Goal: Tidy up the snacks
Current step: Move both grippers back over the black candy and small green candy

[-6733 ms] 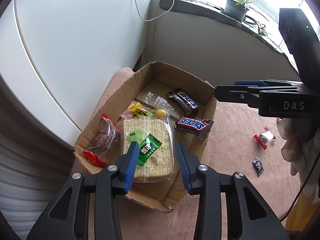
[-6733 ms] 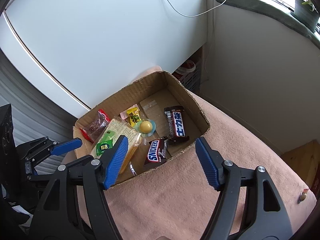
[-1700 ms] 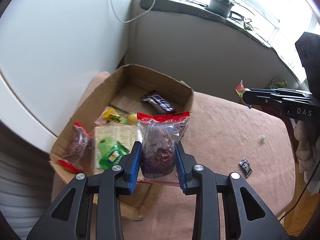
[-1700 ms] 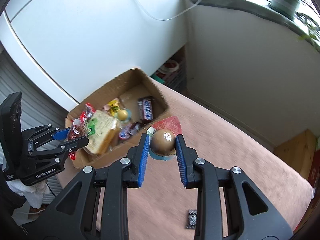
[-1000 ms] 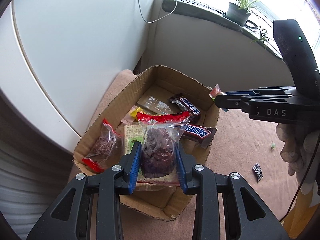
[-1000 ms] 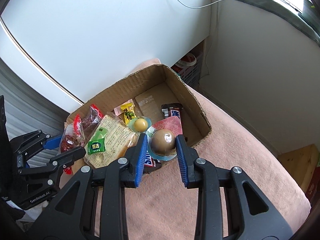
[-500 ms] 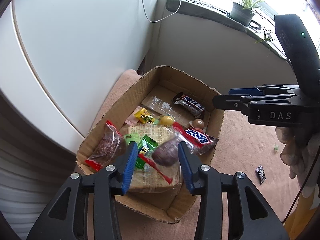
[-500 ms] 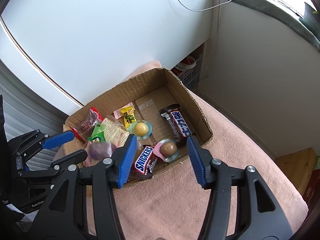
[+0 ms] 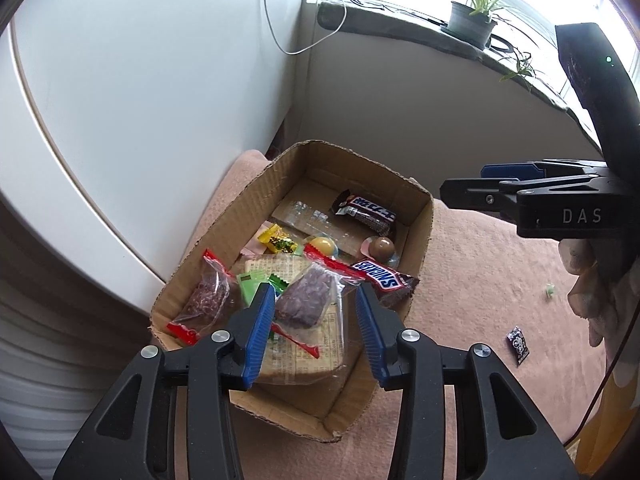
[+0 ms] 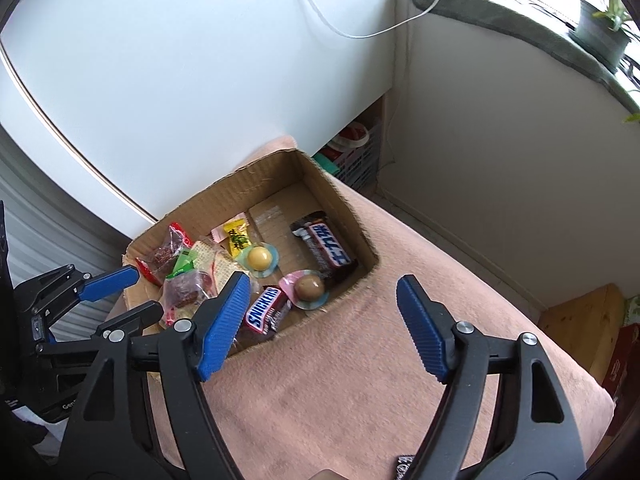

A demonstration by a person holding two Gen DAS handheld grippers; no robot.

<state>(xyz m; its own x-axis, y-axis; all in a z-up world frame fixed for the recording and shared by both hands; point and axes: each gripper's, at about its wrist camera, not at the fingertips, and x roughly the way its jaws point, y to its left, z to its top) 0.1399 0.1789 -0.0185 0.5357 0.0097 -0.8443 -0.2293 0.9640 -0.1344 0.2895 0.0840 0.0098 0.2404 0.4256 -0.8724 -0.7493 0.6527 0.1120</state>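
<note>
An open cardboard box (image 9: 248,196) (image 10: 340,196) sits on a pink cloth and holds several snacks. A clear red-edged bag of dark snack (image 9: 306,300) (image 10: 184,288) lies on a cracker pack in the box, just beyond my left gripper (image 9: 316,320), which is open and empty above the box's near end. A brown ball snack in a pink cup (image 9: 382,246) (image 10: 308,286) lies in the box beside a Snickers bar (image 9: 380,278) (image 10: 264,308). My right gripper (image 10: 320,320) is open wide and empty over the box's near rim.
A small black packet (image 9: 518,340) and a tiny green scrap (image 9: 550,291) lie on the pink cloth (image 10: 360,380) right of the box. A white panel and wall stand behind the box. A windowsill with a potted plant (image 9: 472,20) runs at the back.
Both grippers have opened: the left dropped the dark snack bag onto the cracker pack, the right dropped the brown ball snack into the box. The right jaws have since spread wider.
</note>
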